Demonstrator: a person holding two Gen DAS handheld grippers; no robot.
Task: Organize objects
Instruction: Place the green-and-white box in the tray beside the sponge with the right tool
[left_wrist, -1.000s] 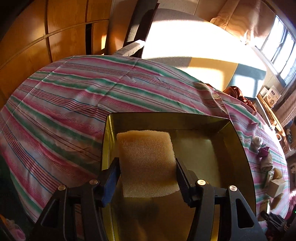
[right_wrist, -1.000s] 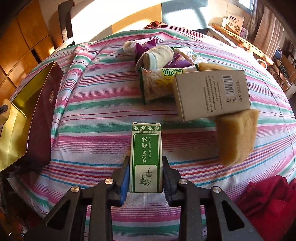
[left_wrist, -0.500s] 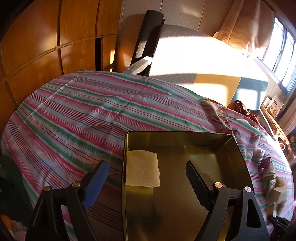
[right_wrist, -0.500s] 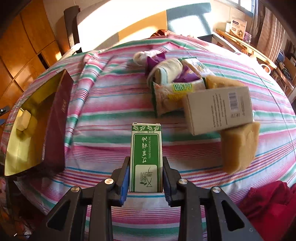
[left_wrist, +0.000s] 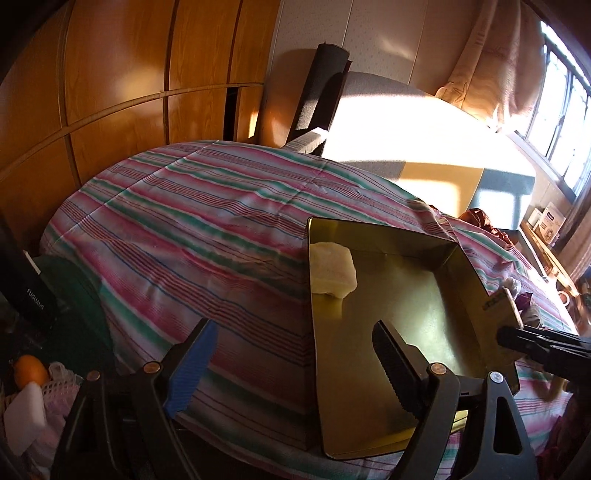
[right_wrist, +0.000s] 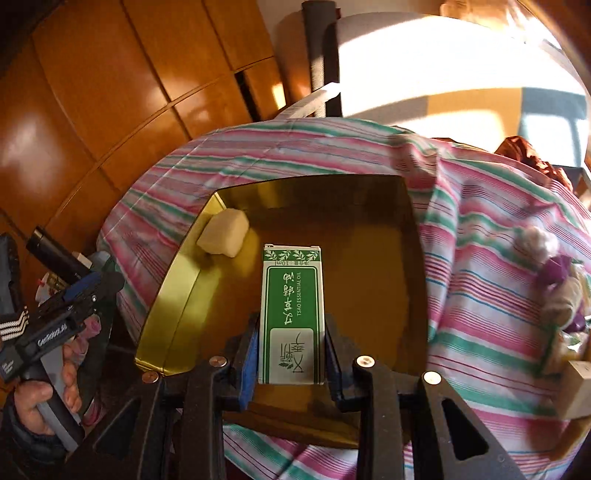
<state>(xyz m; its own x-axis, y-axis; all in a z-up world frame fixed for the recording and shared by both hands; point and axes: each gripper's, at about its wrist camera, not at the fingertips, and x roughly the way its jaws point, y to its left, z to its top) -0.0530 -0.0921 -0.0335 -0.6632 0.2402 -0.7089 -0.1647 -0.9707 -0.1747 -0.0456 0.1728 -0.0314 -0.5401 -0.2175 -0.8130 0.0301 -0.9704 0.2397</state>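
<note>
A gold tray (left_wrist: 384, 236) lies on the striped tablecloth (left_wrist: 184, 221). A pale yellow sponge (left_wrist: 332, 269) rests in its far left corner. My left gripper (left_wrist: 293, 332) stands open over the tray's near left wall, with nothing between its fingers. In the right wrist view my right gripper (right_wrist: 291, 325) is shut on a green and white essential oil box (right_wrist: 291, 295), held over the middle of the tray (right_wrist: 173, 288). The sponge (right_wrist: 223, 236) lies beyond it to the left. A hand holds the left gripper (right_wrist: 66, 314) off the tray's left side.
Rolled cloths and purple wrappers (right_wrist: 557, 266) and a cardboard box corner (right_wrist: 580, 387) lie on the cloth right of the tray. A dark chair back (left_wrist: 317, 92) stands behind the table, before wooden panels. Below the table's left edge sits a basket with an orange (left_wrist: 29, 369).
My left gripper let go of the sponge, opened wide and drew back to the left; the sponge stays in the tray. My right gripper carried the green box from over the cloth to over the tray.
</note>
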